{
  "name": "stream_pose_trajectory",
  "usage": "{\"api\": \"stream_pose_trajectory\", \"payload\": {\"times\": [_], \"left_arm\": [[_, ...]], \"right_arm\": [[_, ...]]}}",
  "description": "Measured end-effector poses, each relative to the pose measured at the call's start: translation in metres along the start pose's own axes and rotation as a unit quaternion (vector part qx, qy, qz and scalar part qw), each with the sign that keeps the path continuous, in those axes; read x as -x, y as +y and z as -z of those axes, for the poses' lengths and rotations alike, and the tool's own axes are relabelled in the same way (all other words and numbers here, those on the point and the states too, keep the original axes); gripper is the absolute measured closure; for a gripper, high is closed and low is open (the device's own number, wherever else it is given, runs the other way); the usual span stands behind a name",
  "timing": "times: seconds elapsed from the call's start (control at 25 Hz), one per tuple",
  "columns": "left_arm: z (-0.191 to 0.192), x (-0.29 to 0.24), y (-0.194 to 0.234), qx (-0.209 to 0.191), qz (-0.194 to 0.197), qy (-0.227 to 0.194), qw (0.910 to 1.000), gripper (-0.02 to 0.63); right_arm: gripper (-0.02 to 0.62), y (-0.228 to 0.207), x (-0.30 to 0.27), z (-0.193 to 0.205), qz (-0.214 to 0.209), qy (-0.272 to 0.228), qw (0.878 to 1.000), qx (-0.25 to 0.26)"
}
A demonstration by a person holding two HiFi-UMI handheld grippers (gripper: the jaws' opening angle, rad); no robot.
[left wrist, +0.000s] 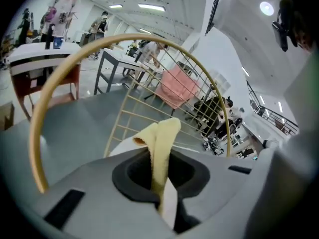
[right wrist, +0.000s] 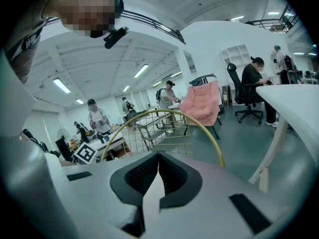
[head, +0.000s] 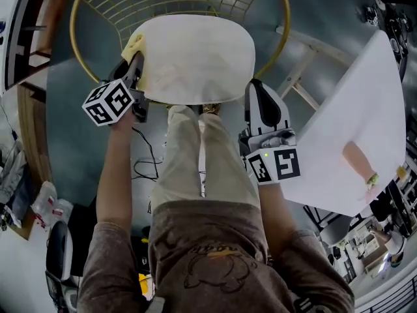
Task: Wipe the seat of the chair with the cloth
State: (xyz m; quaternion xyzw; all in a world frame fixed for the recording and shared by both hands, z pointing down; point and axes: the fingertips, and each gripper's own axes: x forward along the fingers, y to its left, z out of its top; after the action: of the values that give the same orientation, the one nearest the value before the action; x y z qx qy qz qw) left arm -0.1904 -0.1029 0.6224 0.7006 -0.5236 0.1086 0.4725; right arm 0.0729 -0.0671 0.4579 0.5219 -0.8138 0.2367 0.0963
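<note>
Clamping the cloth (left wrist: 160,143), left gripper (head: 137,65) (beside seat (head: 199,57)).

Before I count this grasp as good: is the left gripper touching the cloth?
Touching. The left gripper view shows the left gripper clamped on the yellow cloth.

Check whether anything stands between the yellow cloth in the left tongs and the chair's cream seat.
Nothing visible does: the yellow cloth, clamped in the left tongs, hangs at the cream cushioned seat's left edge.
</note>
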Motion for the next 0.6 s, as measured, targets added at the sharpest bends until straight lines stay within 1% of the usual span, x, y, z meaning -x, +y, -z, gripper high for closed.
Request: {"api": "stream_pose_trajectory", "payload": {"times": [0.16,0.32,0.44,0.6], "left_arm": [[-0.016,0.028,0.033,-0.016,-0.046,-0.018,0.9986,0.561],[-0.028,0.045,0.054,-0.043,-0.094,-0.04,0.9939,0.561],[-0.026,0.046,0.062,-0.041,-0.107,-0.039,0.9926,0.561],[-0.015,0.035,0.064,-0.045,-0.116,-0.023,0.9919,0.561]], "right_arm": [[0.568,0.006,-0.002,0.006,-0.001,0.004,1.0,-0.006],[0.568,0.007,-0.002,0.007,-0.001,0.006,1.0,-0.011],[0.568,0.007,-0.002,0.007,0.0,0.007,1.0,-0.012],[0.568,0.004,-0.002,0.007,0.002,0.006,1.0,-0.012]]}}
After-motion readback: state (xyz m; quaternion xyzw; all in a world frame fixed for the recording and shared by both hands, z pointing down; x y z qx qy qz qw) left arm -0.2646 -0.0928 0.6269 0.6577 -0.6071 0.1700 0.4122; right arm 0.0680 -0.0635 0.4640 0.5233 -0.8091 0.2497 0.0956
